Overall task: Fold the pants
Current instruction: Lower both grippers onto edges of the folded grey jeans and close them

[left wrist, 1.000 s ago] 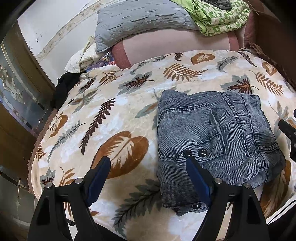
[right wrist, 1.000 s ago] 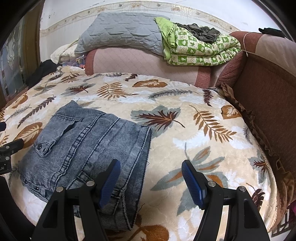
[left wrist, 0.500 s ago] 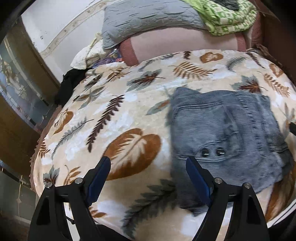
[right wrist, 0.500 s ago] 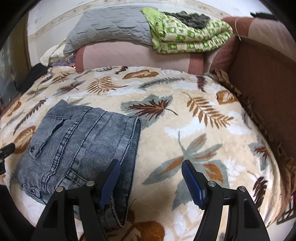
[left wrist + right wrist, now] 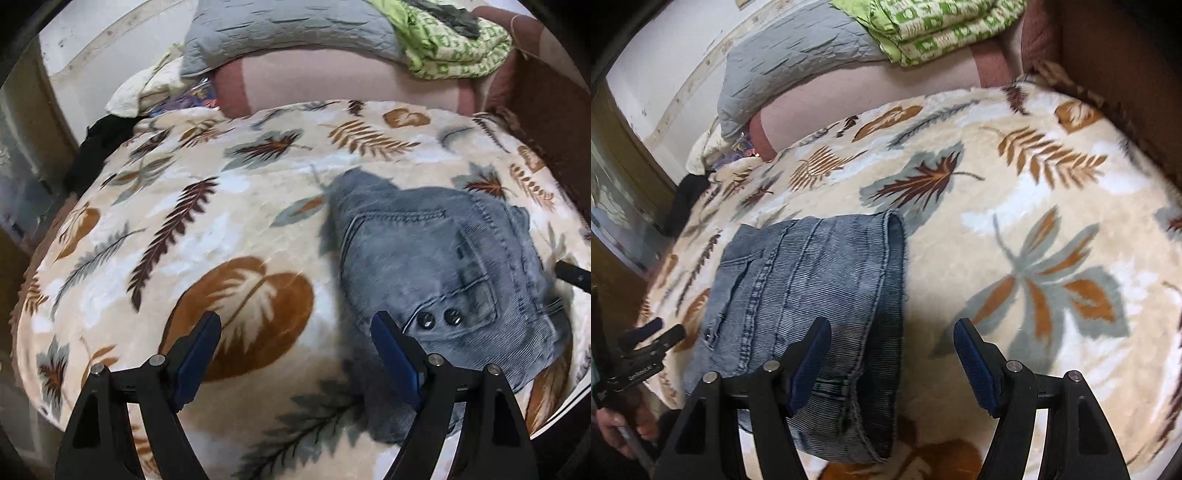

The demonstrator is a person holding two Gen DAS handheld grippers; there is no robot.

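The bed's leaf-print blanket (image 5: pixel 229 236) fills both views as before. The folded grey pants (image 5: pixel 812 295) lie on it, not moved since a second ago. The left tool (image 5: pixel 295 332) has gone sideways: the pants are now more to its right, only its right finger over the cloth. The right tool (image 5: pixel 892 338) has rolled, the pants edge under its left finger. Both tools stand wide apart, holding nothing.
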